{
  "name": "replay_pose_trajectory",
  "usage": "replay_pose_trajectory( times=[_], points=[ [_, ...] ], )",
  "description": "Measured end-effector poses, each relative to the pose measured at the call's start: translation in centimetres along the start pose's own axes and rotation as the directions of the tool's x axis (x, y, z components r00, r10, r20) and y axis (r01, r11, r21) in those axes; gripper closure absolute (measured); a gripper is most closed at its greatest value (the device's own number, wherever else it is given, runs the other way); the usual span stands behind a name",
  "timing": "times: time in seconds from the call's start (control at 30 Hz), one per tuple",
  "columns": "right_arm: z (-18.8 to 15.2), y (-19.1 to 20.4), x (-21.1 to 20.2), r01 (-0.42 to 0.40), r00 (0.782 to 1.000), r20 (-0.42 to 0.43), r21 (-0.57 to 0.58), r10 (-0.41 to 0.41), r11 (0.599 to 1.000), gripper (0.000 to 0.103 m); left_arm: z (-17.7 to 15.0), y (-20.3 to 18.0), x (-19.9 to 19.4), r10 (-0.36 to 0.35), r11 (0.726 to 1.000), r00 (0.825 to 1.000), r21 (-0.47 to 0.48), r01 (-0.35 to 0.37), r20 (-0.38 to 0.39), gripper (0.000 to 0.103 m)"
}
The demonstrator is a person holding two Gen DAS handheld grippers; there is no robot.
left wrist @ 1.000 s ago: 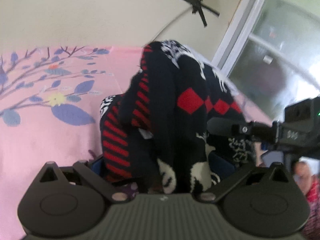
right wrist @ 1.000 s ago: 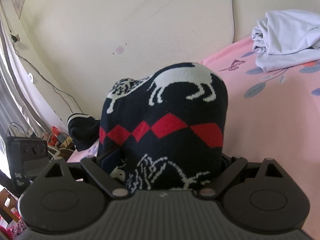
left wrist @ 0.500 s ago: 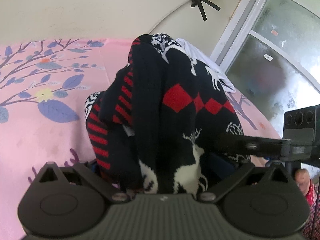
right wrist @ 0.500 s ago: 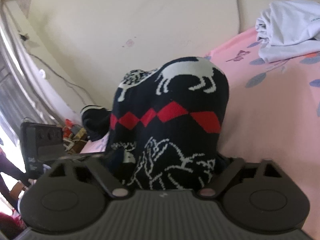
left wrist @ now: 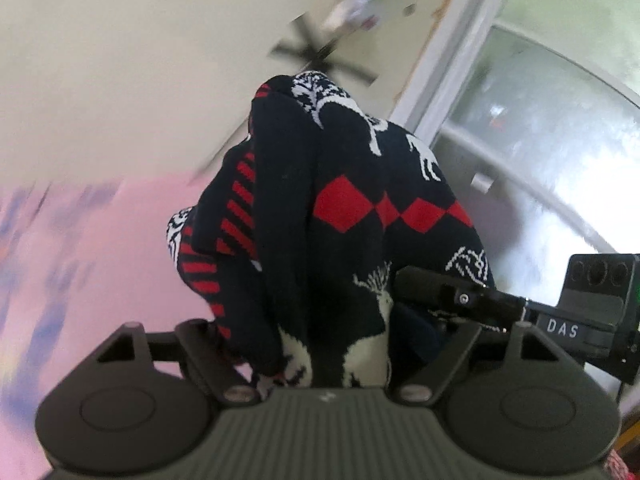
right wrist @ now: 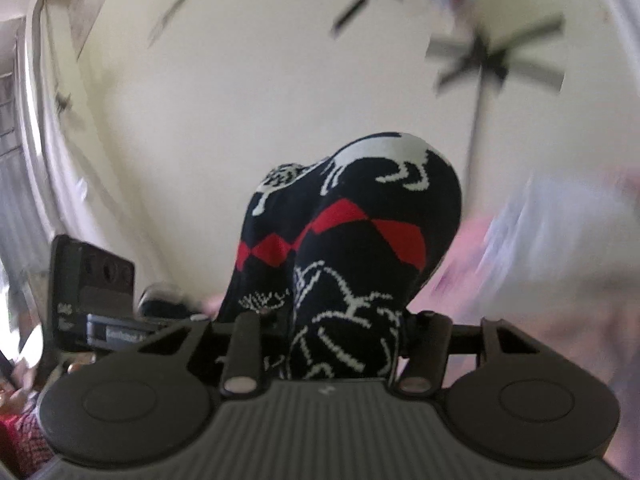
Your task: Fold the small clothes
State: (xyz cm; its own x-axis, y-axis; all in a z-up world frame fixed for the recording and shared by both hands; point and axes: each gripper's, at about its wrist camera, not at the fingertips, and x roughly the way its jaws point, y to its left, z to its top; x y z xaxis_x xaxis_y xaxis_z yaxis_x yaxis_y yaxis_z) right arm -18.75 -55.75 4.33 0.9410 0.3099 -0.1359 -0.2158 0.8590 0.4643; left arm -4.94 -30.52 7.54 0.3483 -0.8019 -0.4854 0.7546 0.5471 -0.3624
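A small dark navy knit sweater with red diamonds, red stripes and white reindeer hangs bunched over my left gripper, which is shut on it; the fingertips are hidden in the cloth. My right gripper is shut on another part of the same sweater, which drapes over it. The right gripper also shows at the right of the left wrist view. The left gripper shows at the left of the right wrist view. The sweater is held up above the pink floral bed sheet.
A cream wall stands behind the bed. A frosted glass door with a white frame is at the right in the left wrist view. A blurred white garment lies on the pink sheet at the right of the right wrist view.
Both grippers have lifted and tilted upward with the sweater; more wall shows and less bed. The views are motion-blurred. The right gripper's linkage has closed in tighter on the cloth.
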Motion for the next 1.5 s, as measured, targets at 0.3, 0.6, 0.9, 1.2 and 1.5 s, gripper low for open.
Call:
replay_pose_trajectory(
  times=[0.3,0.6,0.9,1.2,1.5],
  points=[
    [5.3,-16.2,7.9,0.509,0.859,-0.116,0.096,-0.498,0.856,0.010,6.9,1.8,21.3,0.229,0.967,0.957,-0.068,-0.244,-0.177,0.031],
    [2.0,-13.7,4.3,0.523,0.849,0.045,0.063,-0.526,0.850,0.011,4.2,1.4,19.9,0.288,0.957,0.946,0.012,-0.289,-0.146,0.018],
    [-7.2,-6.8,-2.6,0.464,0.877,-0.001,0.265,-0.481,0.845,0.010,-4.7,-0.8,12.2,0.402,0.912,0.910,0.138,-0.387,-0.105,0.011],
    [-11.9,-0.8,-5.7,0.484,0.866,-0.002,0.256,-0.500,0.837,0.006,-8.8,-1.9,6.4,0.477,0.874,0.876,0.139,-0.465,-0.073,0.005],
    [-13.7,2.0,-6.6,0.527,0.844,-0.011,0.203,-0.537,0.825,0.006,-10.6,-3.7,3.2,0.509,0.841,0.860,0.191,-0.506,0.035,0.005]
  ],
)
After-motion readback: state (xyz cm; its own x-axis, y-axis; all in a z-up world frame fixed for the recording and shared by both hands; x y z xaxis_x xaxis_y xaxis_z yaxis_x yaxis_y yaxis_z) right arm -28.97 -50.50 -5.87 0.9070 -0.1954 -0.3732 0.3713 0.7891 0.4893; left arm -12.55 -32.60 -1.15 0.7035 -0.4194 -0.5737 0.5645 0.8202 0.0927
